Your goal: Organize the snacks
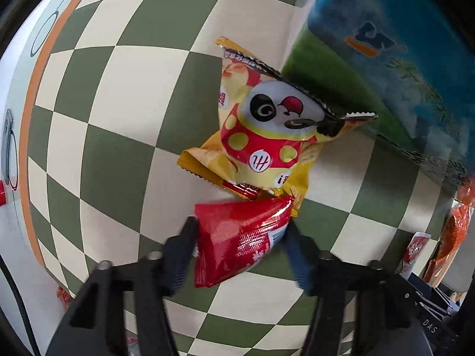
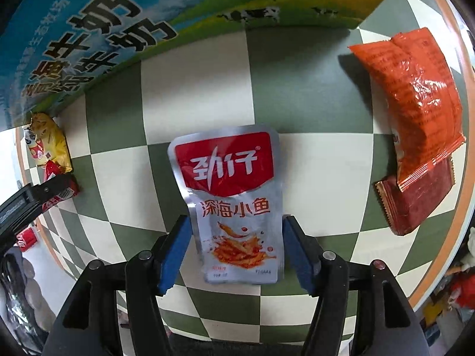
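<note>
The tabletop (image 2: 196,68) is covered in a green and cream checked cloth with an orange band along its rounded edge, and everything here lies on it. At its far side stands a big milk carton box (image 2: 89,29) printed with blue sky, green pasture and bold black characters; in the left wrist view the same box fills the upper right corner.

Near the right edge of the cloth lies an orange snack bag (image 2: 415,95), crumpled and shiny, its lower end overlapping a dark red packet (image 2: 415,204) beneath it. Both are well apart from the right gripper (image 2: 237,243).

Between that gripper's jaws lies a silver fish snack pouch (image 2: 234,195), flat on the cloth, red label toward the box. The blue pads stand just beside its two long edges, a narrow gap showing on the right side, so the jaws are partly spread and not pressing it.

Against the foot of the box rests a yellow chip bag (image 1: 267,130) with a cartoon face, puffed and tilted, its torn-looking black top edge leaning on the box. Its lower corner touches a red snack packet (image 1: 240,237).

The left gripper (image 1: 242,246) points down at the cloth, its jaws narrowed onto the red packet, one finger at each side, pinching it

Beyond the cloth's edge the room shows only blurred clutter
</note>
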`<state>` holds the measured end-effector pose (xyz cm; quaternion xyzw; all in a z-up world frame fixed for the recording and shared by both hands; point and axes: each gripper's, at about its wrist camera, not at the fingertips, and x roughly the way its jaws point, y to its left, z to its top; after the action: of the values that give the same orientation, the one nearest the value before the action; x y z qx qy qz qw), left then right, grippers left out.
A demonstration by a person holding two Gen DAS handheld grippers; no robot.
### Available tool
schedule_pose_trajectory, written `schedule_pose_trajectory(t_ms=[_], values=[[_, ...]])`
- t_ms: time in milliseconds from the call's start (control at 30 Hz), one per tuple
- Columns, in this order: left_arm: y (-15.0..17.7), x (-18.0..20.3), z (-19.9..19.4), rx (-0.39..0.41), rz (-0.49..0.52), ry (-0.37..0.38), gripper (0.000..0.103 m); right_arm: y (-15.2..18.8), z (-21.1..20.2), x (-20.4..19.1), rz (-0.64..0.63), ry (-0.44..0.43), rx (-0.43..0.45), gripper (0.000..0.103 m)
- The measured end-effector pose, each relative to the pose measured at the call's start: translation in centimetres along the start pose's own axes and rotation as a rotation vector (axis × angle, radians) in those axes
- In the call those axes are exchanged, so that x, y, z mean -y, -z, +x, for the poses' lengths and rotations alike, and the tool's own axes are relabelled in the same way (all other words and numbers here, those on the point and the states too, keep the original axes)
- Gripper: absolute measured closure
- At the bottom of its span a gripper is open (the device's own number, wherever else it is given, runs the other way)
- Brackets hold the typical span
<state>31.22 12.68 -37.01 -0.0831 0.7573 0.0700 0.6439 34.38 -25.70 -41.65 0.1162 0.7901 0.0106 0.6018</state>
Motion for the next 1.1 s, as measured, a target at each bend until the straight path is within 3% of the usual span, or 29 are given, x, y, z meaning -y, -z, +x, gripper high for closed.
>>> schedule_pose_trajectory(t_ms=[200,367,633,900,1100], values=[[1.5,1.5,-0.5,0.028,0.023,-0.028,0.055,-1.3,1.4,-4.6,0.005,0.039,0.017,0.037],[4.4,3.2,-0.9,0.074,0.066,-0.06,0.055,1.2,3.9,-6.8,0.006,0.056,0.07,0.043],[8.3,7.4,-1.2,0.115,0.188,-0.077,0.055,2.8,2.9,-7.5,-0.019,0.066,0.104,0.054],[11.3,9.9,-0.9,0.122,0.252,-0.052,0.055,5.6,2.1,-8.1,-0.037,0.039,0.125,0.055],[12.5,13.8,-4.2,0.153,0.28,-0.023,0.055,7.5,-0.1,-7.8,-0.045,-0.004,0.157,0.055]])
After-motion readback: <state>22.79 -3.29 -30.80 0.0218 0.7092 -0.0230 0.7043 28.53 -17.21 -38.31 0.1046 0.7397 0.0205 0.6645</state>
